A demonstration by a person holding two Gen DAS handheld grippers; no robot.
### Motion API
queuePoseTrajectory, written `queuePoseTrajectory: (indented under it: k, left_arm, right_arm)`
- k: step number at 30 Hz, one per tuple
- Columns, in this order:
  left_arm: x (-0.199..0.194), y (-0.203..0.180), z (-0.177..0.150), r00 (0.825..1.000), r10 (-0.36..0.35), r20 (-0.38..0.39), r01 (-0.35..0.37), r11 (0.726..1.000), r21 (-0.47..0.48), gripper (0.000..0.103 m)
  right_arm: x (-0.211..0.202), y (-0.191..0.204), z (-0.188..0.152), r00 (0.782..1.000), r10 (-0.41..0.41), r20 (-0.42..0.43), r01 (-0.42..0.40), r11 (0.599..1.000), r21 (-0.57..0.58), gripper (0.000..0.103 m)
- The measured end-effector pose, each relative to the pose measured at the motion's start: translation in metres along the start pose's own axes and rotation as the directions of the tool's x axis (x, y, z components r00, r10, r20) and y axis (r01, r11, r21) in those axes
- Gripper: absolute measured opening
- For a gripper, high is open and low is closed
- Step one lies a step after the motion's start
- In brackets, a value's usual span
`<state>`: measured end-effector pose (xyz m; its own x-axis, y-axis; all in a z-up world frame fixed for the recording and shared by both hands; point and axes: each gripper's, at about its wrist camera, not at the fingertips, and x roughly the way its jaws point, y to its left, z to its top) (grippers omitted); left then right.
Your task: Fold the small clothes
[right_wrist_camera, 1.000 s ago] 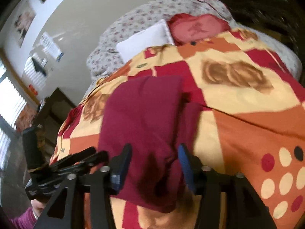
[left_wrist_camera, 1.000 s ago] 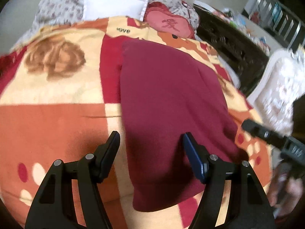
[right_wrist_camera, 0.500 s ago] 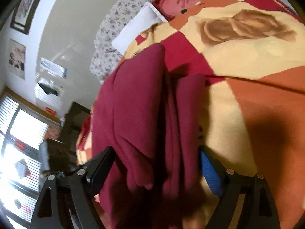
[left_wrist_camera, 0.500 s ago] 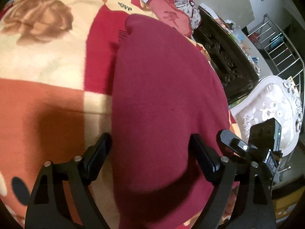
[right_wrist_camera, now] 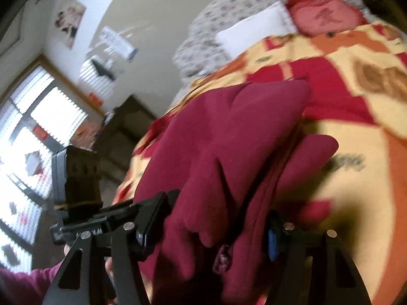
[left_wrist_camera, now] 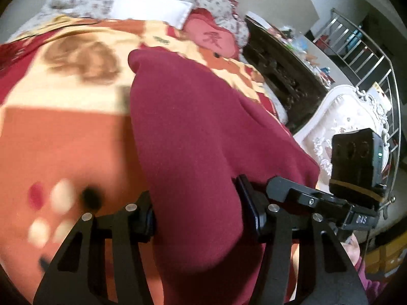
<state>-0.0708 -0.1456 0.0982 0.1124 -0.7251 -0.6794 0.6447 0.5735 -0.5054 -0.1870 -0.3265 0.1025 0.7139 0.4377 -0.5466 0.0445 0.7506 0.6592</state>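
Bottom centre of each frame: maroon garment (left_wrist_camera: 193, 132) is pinched between the jaws of the left gripper (left_wrist_camera: 197, 213) and the right gripper (right_wrist_camera: 206, 228). Garment is draped up-frame over the patterned blanket (left_wrist_camera: 63, 132). Top of frame: white pillow (left_wrist_camera: 150, 6), red cushion (left_wrist_camera: 213, 39).

We note daylight as the source: the window (right_wrist_camera: 30, 137) in the right wrist view is blown out to white glare, its blinds barely legible. Both views carry motion blur; the blanket (left_wrist_camera: 63, 132) pattern smears, and its dots lose their edges. Fisheye distortion bends the railing (left_wrist_camera: 366, 58) and rounds the frame corners into black vignette. We record a soft dark shadow on the blanket beside the maroon garment (right_wrist_camera: 229, 137) at the lower right. Exposure elsewhere is moderate and colours are warm.
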Motion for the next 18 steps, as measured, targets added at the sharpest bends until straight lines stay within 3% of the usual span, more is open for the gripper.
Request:
queuePoseTrajectory:
  k: [3,6,9,12,15,18]
  left_arm:
    - [-0.018,0.024,-0.036,0.996,0.072,-0.053,-0.073,0.997,-0.009,0.055]
    - [-0.024,0.055,-0.066,0.971,0.199,-0.135,-0.207,0.977,-0.045,0.055]
    - [-0.055,0.069,-0.081,0.979,0.193,-0.059,-0.198,0.975,-0.103,0.055]
    - [-0.080,0.063,-0.084,0.974,0.225,0.017,-0.223,0.972,-0.076,0.055]
    - [-0.085,0.058,-0.085,0.970,0.243,0.027,-0.242,0.970,-0.036,0.055]
    - [-0.077,0.056,-0.085,0.970,0.244,0.002,-0.244,0.969,-0.024,0.055]
  right_arm:
    - [0.024,-0.002,-0.027,0.995,0.015,-0.103,-0.008,0.998,0.070,0.064]
    - [0.022,-0.003,-0.051,0.991,-0.016,-0.133,0.029,0.995,0.097,0.064]
    - [-0.005,0.012,-0.072,0.995,0.003,-0.098,0.006,0.996,0.087,0.064]
    - [-0.019,0.049,-0.095,0.987,0.109,-0.121,-0.109,0.994,0.000,0.064]
    - [-0.003,0.079,-0.126,0.974,0.122,-0.190,-0.141,0.986,-0.088,0.064]
    - [0.033,0.089,-0.152,0.964,0.112,-0.241,-0.138,0.986,-0.092,0.064]
